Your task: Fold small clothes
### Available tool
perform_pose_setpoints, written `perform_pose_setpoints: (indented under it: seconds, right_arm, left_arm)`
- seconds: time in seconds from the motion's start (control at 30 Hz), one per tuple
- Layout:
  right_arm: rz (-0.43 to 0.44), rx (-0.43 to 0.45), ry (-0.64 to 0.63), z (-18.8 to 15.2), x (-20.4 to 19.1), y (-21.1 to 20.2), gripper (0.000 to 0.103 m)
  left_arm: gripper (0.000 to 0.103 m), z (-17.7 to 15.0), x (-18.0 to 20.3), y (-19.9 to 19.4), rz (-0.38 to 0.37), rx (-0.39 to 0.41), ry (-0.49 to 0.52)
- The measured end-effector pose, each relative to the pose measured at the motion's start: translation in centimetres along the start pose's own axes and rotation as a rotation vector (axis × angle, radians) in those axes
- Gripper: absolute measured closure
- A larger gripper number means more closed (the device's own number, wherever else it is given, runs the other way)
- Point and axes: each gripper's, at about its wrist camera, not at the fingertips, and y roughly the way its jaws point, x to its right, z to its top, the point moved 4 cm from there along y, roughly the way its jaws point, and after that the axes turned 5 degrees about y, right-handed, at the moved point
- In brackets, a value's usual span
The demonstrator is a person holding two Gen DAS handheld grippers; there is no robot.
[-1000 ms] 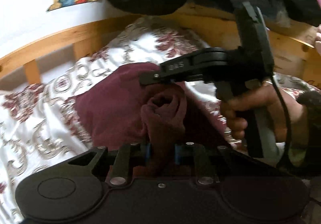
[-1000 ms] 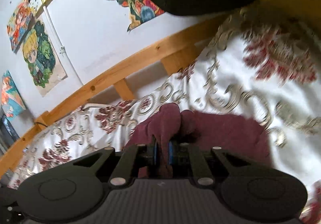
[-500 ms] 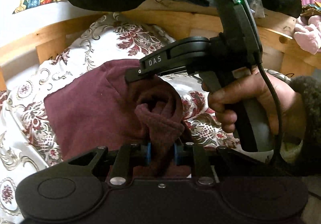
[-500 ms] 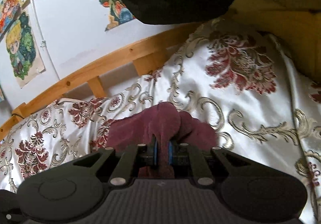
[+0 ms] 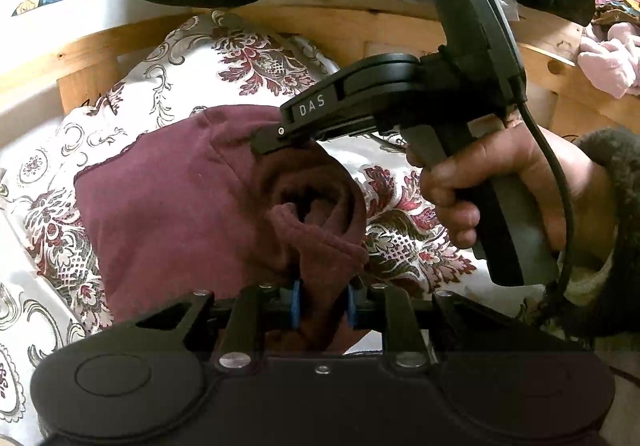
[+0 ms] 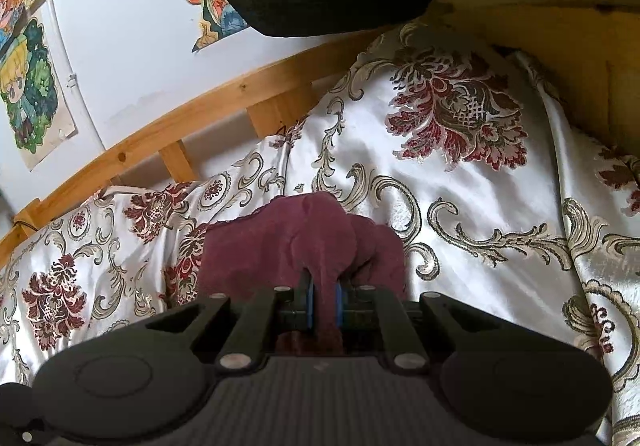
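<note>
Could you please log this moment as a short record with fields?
garment: maroon cloth, partly flat on the floral bedspread
left tongs: shut on a bunched fold of the cloth
right tongs: shut on another fold of it
right hand: grips its handle
behind: wooden bed rail, cartoon posters on the wall

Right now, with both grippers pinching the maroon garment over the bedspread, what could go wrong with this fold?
1. The left gripper holds a thick bunched wad of the maroon garment, so the folded edge may land lumpy, not flat.
2. The right gripper pinches only a narrow ridge of cloth; it could slip free.
3. The satin-looking bedspread is creased, so the garment may slide or settle crooked once released.
</note>
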Motion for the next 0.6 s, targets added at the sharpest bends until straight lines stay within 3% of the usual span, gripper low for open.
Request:
perform_pose_setpoints:
  seconds: [0.6]
  right_arm:
    - [-0.050, -0.058, 0.016, -0.5, 0.8, 1.1, 0.091]
  left_arm:
    - [0.075, -0.4, 0.1, 0.6, -0.014, -0.035, -0.017]
